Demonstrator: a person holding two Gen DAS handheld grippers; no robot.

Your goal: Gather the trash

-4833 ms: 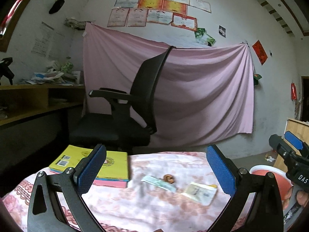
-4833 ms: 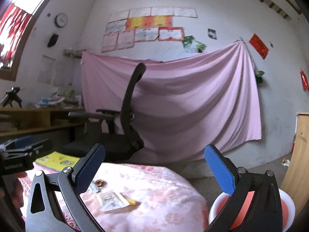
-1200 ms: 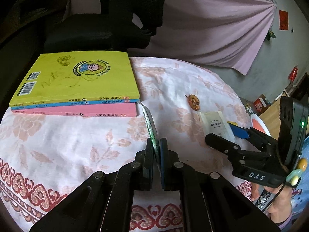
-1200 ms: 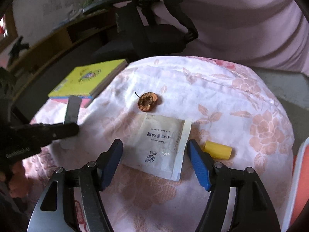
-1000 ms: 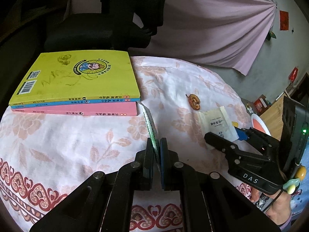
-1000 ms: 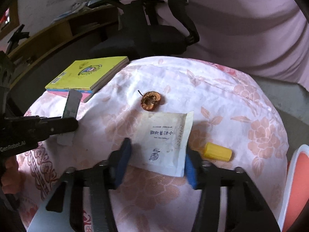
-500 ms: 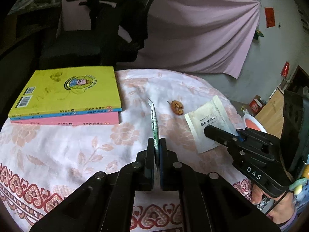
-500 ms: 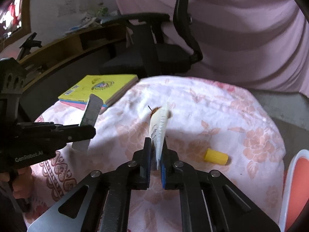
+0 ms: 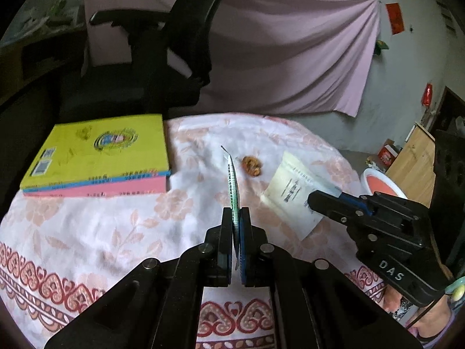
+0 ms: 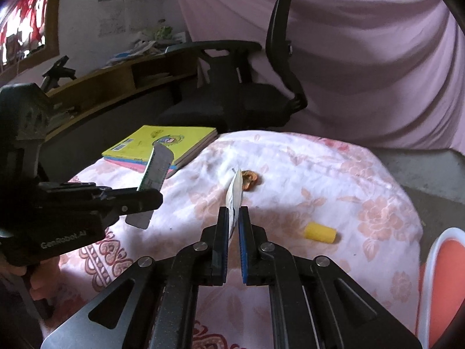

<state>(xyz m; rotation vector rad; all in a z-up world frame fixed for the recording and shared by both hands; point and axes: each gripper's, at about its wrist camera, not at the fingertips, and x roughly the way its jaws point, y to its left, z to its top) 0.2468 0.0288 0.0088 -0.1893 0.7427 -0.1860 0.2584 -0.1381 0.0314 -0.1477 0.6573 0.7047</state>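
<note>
My left gripper (image 9: 236, 218) is clamped on a thin green-and-white wrapper (image 9: 231, 180), which stands edge-on and upright between the pads, lifted off the cloth. My right gripper (image 10: 231, 218) is pinched on a flat white sachet (image 10: 236, 192), also edge-on from its own camera; from the left camera the same sachet (image 9: 292, 189) shows its printed face, held by 1 corner clear of the table.

Under both lies the table with its floral tablecloth (image 9: 101, 226). A dried brown fruit scrap (image 10: 250, 179) rests on it just behind the sachet, and a short yellow cylinder (image 10: 320, 233) lies apart to the right. 2 stacked books (image 9: 96, 160), yellow on pink, sit at the left edge, well clear of my grippers. Behind the table stands a black office chair (image 10: 232, 87), a pink sheet (image 10: 363, 58) covers the wall and a cluttered wooden desk (image 10: 122, 78) runs along the left.

Compared with 1 second ago, the right jaws have just been closing and now have the sachet between them; it lay flat on the cloth then. Both pieces ride a little higher, and the wrapper is as firmly held as before.

The red bin with a white rim (image 10: 441, 276) stands off the table's right side; of what I can see inside, only bare red shows
</note>
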